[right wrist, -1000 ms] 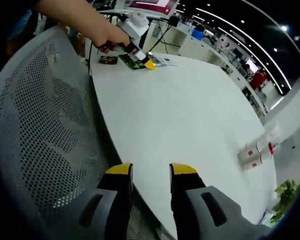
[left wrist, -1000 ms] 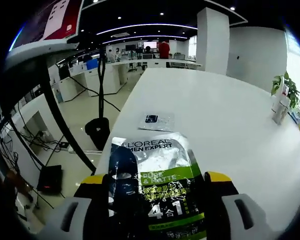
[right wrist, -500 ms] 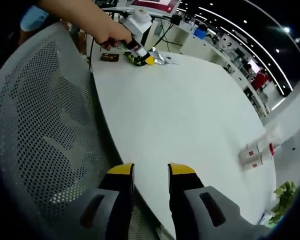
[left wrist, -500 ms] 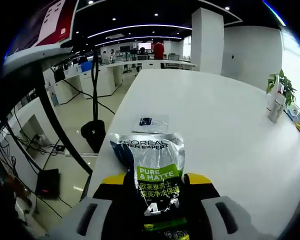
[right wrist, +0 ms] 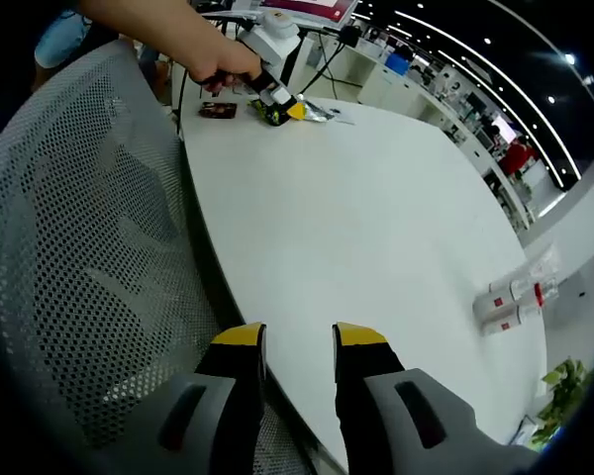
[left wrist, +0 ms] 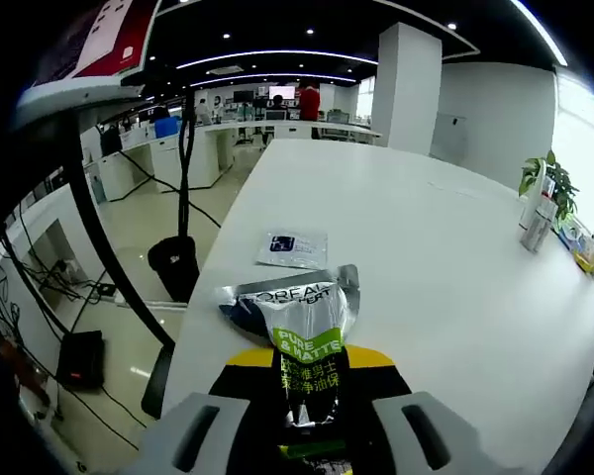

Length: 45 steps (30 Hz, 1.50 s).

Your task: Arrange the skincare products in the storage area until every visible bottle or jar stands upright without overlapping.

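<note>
A: What's the left gripper [left wrist: 312,368] got?

B: Silver-green sachet [left wrist: 302,322], L'Oreal Men Expert, "Pure & Matte". Fingers [left wrist: 371,358] clamped on its lower half, pack crumpled btwn them, top end sticking out toward 12 o'clock over the white bench [left wrist: 455,257].

A: Anything else near it?

B: Small flat sachet [left wrist: 293,246] w/ dark label, lying on the bench just past the held one, 12 o'clock, not touching. Potted plant [left wrist: 538,176] at far bench edge, approx 2 o'clock.

A: And the right gripper [right wrist: 288,339]?

B: Holding nothing, fingers [right wrist: 353,337] apart w/ a gap. It hangs over the near bench edge, grey mesh chair back [right wrist: 89,247] at 9 o'clock. In the right gripper view the person's hand [right wrist: 223,69] w/ the left gripper sits at 11 o'clock, a small dark packet [right wrist: 218,111] beside it on the bench.

A: Bottles?

B: White tubes w/ red marks [right wrist: 512,300], lying flat side by side, 3 o'clock, well apart from both grippers.
</note>
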Tool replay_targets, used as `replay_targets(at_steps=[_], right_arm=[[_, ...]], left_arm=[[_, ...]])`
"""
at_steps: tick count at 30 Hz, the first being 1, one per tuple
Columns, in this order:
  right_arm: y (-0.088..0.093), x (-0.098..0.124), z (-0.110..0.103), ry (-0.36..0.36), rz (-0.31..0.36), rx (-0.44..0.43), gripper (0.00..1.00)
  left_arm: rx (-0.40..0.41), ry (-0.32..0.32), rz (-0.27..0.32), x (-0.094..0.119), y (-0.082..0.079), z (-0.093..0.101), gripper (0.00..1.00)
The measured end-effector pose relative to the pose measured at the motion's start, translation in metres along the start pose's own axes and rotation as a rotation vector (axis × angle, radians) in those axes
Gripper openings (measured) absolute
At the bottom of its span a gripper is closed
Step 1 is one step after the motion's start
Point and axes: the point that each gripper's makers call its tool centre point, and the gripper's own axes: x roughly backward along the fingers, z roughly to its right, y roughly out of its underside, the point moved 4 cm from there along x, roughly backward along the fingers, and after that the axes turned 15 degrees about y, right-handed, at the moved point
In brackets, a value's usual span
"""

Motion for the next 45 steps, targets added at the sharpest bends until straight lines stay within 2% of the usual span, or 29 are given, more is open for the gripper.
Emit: replay_targets(at_steps=[3, 5, 6, 9, 10, 11, 13, 17, 18, 19, 23, 24, 25, 27, 30, 31, 32, 33, 34, 35, 36, 37, 38, 39, 41, 43, 45], right_arm=[[0.001, 0.000, 0.000, 0.004, -0.004, 0.003, 0.24], [0.001, 0.000, 0.000, 0.002, 0.000, 0.005, 0.24], [0.000, 0.000, 0.000, 0.001, 0.001, 0.007, 0.24], [-0.001, 0.000, 0.001, 0.003, 0.016, 0.003, 0.24], [-0.003, 0.000, 0.002, 0.007, 0.025, 0.006, 0.24], [-0.004, 0.001, 0.008, 0.036, 0.038, -0.012, 0.24], [-0.005, 0.002, 0.012, 0.055, 0.040, -0.055, 0.25], [-0.011, 0.004, 0.013, 0.060, 0.083, -0.044, 0.25], [-0.012, 0.005, 0.013, 0.063, 0.086, -0.052, 0.26], [-0.012, 0.004, 0.014, 0.067, 0.087, -0.053, 0.26], [-0.015, 0.007, 0.018, 0.080, 0.110, -0.076, 0.27], [-0.016, 0.008, 0.019, 0.082, 0.117, -0.086, 0.27], [-0.018, 0.009, 0.020, 0.081, 0.125, -0.103, 0.27], [-0.020, 0.010, 0.020, 0.069, 0.131, -0.134, 0.28], [-0.033, 0.017, 0.022, 0.010, 0.198, -0.291, 0.35], [-0.043, 0.025, 0.026, -0.023, 0.255, -0.384, 0.37], [-0.050, 0.031, 0.032, -0.043, 0.300, -0.438, 0.37], [-0.061, 0.042, 0.040, -0.071, 0.384, -0.525, 0.38], [-0.071, 0.052, 0.044, -0.116, 0.455, -0.602, 0.38], [-0.074, 0.059, 0.045, -0.167, 0.477, -0.659, 0.39], [-0.077, 0.066, 0.052, -0.186, 0.485, -0.758, 0.40], [-0.083, 0.071, 0.052, -0.236, 0.509, -0.834, 0.41], [-0.086, 0.076, 0.053, -0.274, 0.531, -0.886, 0.42], [-0.091, 0.079, 0.056, -0.301, 0.558, -0.988, 0.44], [-0.095, 0.079, 0.051, -0.368, 0.551, -1.106, 0.50], [-0.099, 0.076, 0.049, -0.375, 0.550, -1.136, 0.54], [-0.108, 0.078, 0.046, -0.452, 0.574, -1.198, 0.50]], left_arm=[[0.046, 0.026, 0.019, 0.001, -0.003, 0.000, 0.17], [0.141, 0.083, 0.076, 0.004, -0.008, 0.007, 0.16], [0.154, 0.084, 0.089, 0.007, -0.011, 0.009, 0.15], [0.125, 0.124, 0.147, 0.021, -0.024, 0.023, 0.14], [0.124, 0.154, 0.171, 0.028, -0.030, 0.032, 0.13], [0.113, 0.171, 0.184, 0.033, -0.034, 0.038, 0.12], [0.104, 0.204, 0.228, 0.049, -0.044, 0.053, 0.12], [0.045, 0.285, 0.284, 0.083, -0.053, 0.090, 0.11], [0.034, 0.314, 0.290, 0.093, -0.052, 0.102, 0.11], [0.032, 0.312, 0.288, 0.099, -0.050, 0.107, 0.10], [-0.010, 0.380, 0.263, 0.117, -0.037, 0.138, 0.10], [-0.051, 0.398, 0.238, 0.120, -0.032, 0.146, 0.10], [-0.136, 0.400, 0.202, 0.122, -0.029, 0.155, 0.10], [-0.202, 0.425, 0.194, 0.126, -0.032, 0.170, 0.10], [-0.265, 0.470, 0.176, 0.132, -0.028, 0.195, 0.10], [-0.306, 0.477, 0.170, 0.134, -0.023, 0.204, 0.10], [-0.321, 0.491, 0.166, 0.136, -0.019, 0.210, 0.11], [-0.351, 0.517, 0.159, 0.138, -0.012, 0.217, 0.11], [-0.368, 0.517, 0.177, 0.139, -0.009, 0.221, 0.11], [-0.369, 0.519, 0.191, 0.141, -0.005, 0.225, 0.11], [-0.465, 0.517, 0.180, 0.143, -0.003, 0.230, 0.11], [-0.504, 0.511, 0.192, 0.144, -0.004, 0.233, 0.11], [-0.486, 0.526, 0.203, 0.146, -0.004, 0.236, 0.11], [-0.470, 0.549, 0.222, 0.149, -0.005, 0.239, 0.11], [-0.474, 0.549, 0.224, 0.150, -0.002, 0.241, 0.11], [-0.557, 0.562, 0.248, 0.151, -0.001, 0.246, 0.11], [-0.527, 0.589, 0.247, 0.151, -0.001, 0.250, 0.11]])
